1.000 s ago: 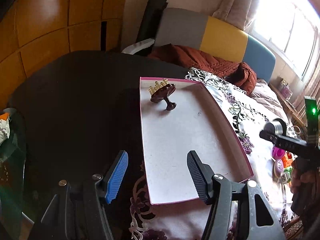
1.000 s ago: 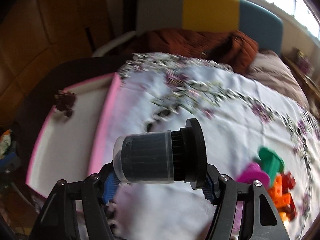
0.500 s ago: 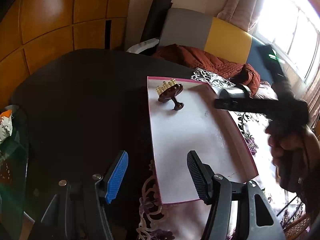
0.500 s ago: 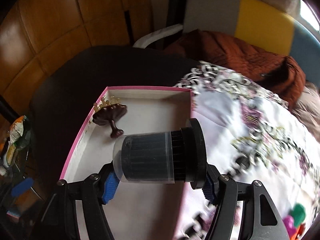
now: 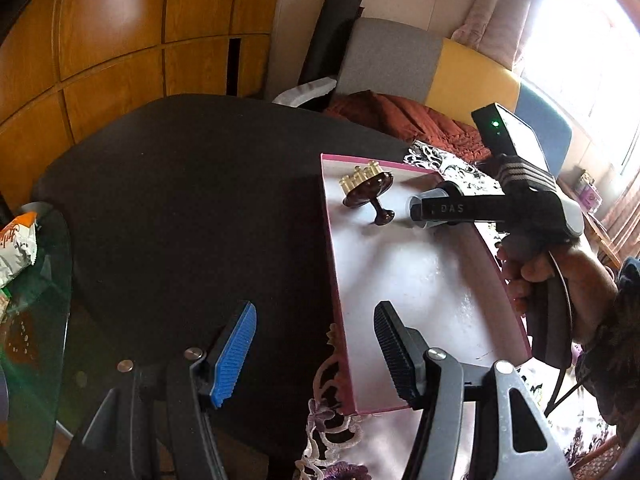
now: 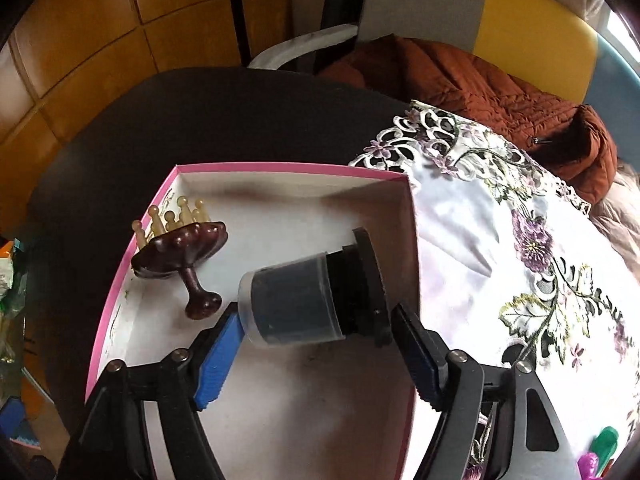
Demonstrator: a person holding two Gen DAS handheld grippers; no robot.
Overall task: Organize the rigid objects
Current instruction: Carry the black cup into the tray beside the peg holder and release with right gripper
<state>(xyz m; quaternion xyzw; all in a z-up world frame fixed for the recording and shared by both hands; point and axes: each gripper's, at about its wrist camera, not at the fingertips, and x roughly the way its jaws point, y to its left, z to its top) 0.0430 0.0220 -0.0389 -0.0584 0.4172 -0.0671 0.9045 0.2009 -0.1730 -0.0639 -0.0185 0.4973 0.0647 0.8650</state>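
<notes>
Dark round table point(image 5: 192, 200) is backed by wood-panelled wall point(image 5: 112, 40). Table's right part is covered by white lace cloth with purple floral embroidery point(image 6: 520, 248). Rust-brown quilted jacket point(image 6: 500, 92) is seen heaped behind the table, against a seat back in grey, yellow and blue panels point(image 5: 452, 76). A black roll point(image 5: 332, 36) is propped upright beside the grey panel. Glass side table point(image 5: 36, 320) is seen at left, with a snack packet point(image 5: 16, 244) lying on it. Bright window and pale curtain point(image 5: 500, 12) are seen upper right.
</notes>
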